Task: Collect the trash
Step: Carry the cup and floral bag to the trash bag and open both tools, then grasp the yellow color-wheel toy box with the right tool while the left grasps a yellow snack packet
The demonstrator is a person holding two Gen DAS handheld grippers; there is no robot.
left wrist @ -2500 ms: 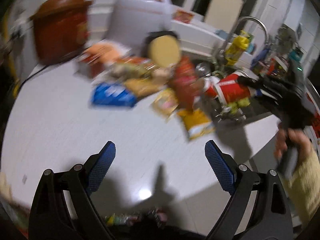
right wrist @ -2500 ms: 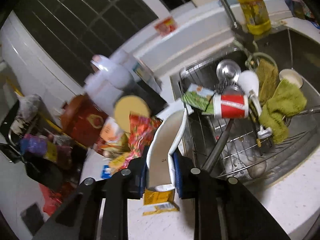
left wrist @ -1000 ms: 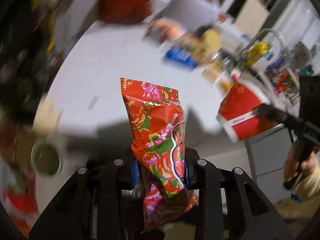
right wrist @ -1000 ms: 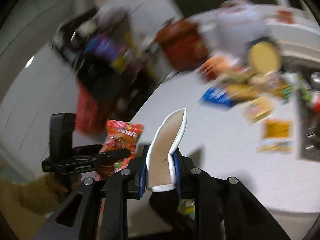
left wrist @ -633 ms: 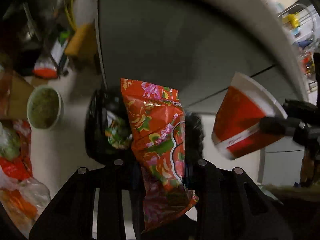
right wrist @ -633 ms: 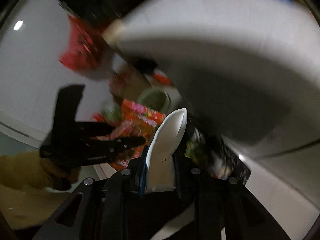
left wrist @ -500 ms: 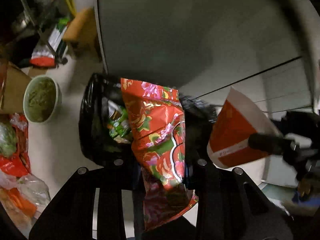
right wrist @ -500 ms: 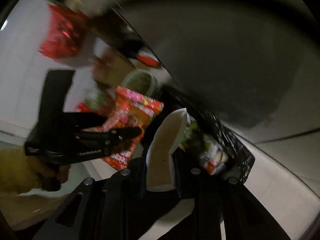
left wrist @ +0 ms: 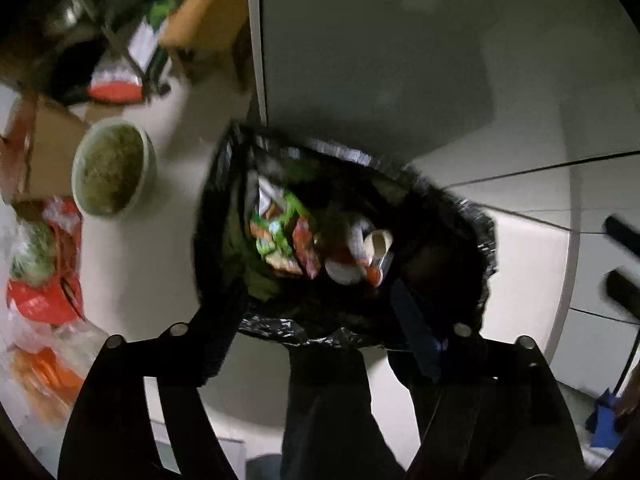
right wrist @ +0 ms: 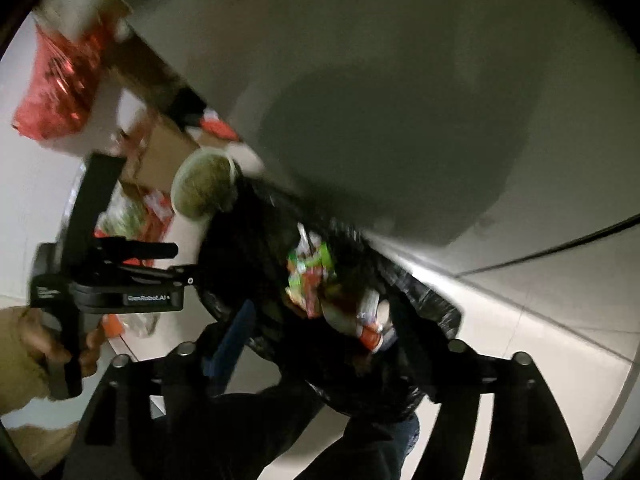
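Trash is lying in the black bin bag [left wrist: 440,216], which is standing open on the floor at the foot of the grey cabinet front [left wrist: 400,60]: bright wrappers [left wrist: 280,236] and a crushed paper cup [left wrist: 374,252] are showing in its mouth. Both grippers are pointing almost straight down over that mouth. The left gripper [left wrist: 316,320] is spreading its jaws with nothing between them, and the right gripper [right wrist: 340,340] is doing the same, also with nothing in its grip; seen from the right wrist, the wrappers [right wrist: 310,276] and the cup [right wrist: 368,320] are sitting in the bag directly beyond its jaws.

So the bag is lying straight ahead of and below both pairs of jaws, its opening stretching from the side near the green bowl [left wrist: 112,166] toward the cabinet. The left gripper [right wrist: 176,258] is hanging at the bowl side of the bag, the right gripper at the opposite side, both about equally close to the rim.

Since both pairs of jaws are coming away bare above the bag, I judge the drop to be finishing, and any further trash is lying up and away from the bag, out of these two views. The red plastic bags [left wrist: 44,296] beyond the bowl are sitting well apart from the bin bag.
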